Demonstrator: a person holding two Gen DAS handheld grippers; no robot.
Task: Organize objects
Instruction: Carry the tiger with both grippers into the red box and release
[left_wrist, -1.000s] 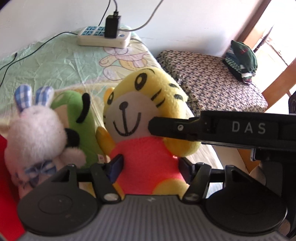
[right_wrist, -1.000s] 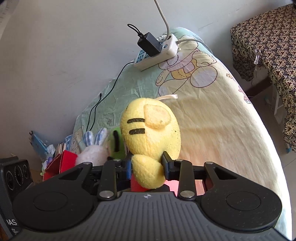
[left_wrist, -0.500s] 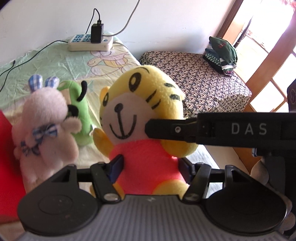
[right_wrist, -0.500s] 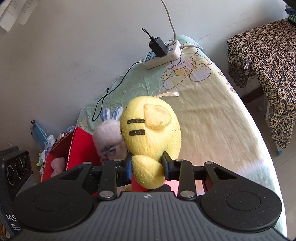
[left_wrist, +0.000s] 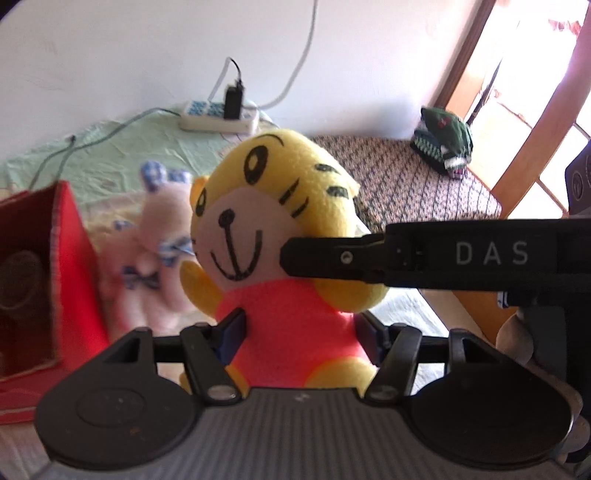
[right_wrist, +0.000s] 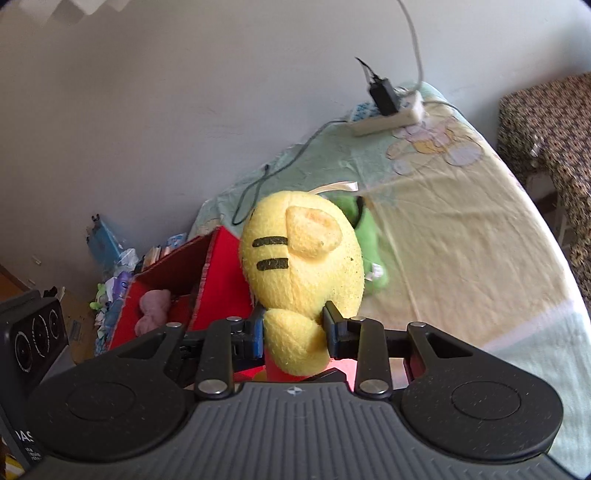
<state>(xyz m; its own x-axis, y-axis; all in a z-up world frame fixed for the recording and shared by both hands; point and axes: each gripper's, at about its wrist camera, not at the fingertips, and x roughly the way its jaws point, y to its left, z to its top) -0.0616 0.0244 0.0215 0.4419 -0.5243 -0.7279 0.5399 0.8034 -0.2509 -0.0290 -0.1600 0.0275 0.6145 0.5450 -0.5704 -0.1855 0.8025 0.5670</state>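
The tiger (left_wrist: 269, 236) hung above the bed (right_wrist: 461, 236), pinched from two sides. The left gripper (left_wrist: 297, 332) was clenched on its red belly, and the right gripper (right_wrist: 295, 332) was clenched on one yellow arm, its long finger lying across the tiger's cheek in the left view. Just beside the tiger, a blurred pink rabbit (left_wrist: 155, 258) stood in front of the red box (right_wrist: 214, 280). A small pink toy (right_wrist: 151, 310) lay inside the box. A green toy (right_wrist: 364, 236) lay on the bed behind the tiger's head, and a power strip (left_wrist: 219, 120) sat near the wall
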